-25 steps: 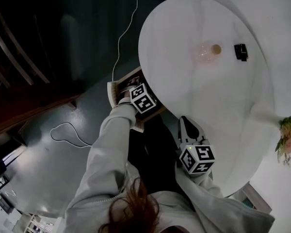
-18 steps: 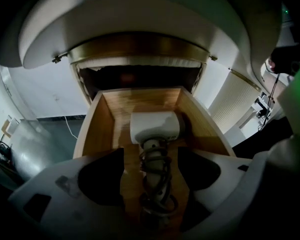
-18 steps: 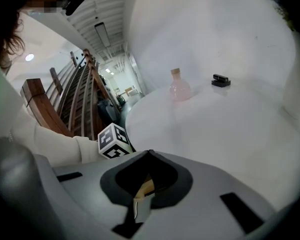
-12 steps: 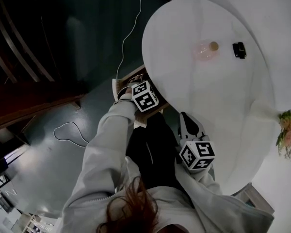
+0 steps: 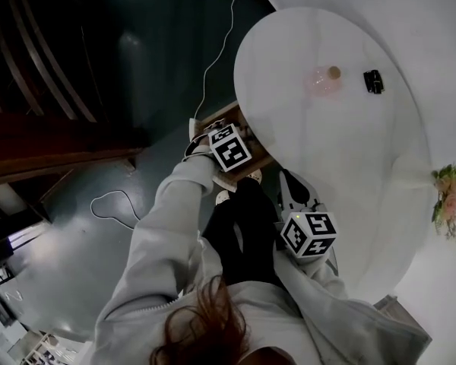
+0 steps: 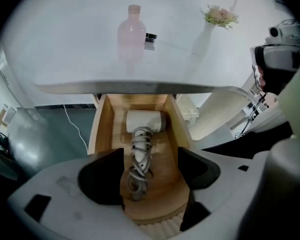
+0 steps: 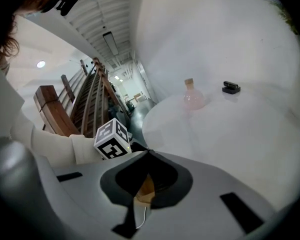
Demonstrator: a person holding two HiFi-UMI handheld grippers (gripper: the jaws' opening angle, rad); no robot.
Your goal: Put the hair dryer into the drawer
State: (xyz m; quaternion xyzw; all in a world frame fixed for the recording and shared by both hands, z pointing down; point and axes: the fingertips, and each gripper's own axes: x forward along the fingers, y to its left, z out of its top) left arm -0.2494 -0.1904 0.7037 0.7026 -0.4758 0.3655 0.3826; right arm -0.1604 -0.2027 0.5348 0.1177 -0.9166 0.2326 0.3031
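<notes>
Drawer [image 6: 102, 129]: pale wood, smooth. Hair dryer [image 6: 145, 120]: white matt plastic; cord [image 6: 138, 159] grey. Table [image 5: 349, 166]: white, smooth, low sheen. Bottle [image 5: 321, 80], 1 o'clock: pink, translucent. Floor [image 5: 68, 265], 8 o'clock: dark, glossy.

My left gripper [image 6: 150, 159] and right gripper [image 7: 148, 155] are pale grey moulded shells with black jaw pads. Each carries a white cube [image 5: 229, 147] printed with black square markers. I wear a light grey loose-sleeved top [image 5: 167, 226] and black trousers [image 5: 243, 234].
</notes>
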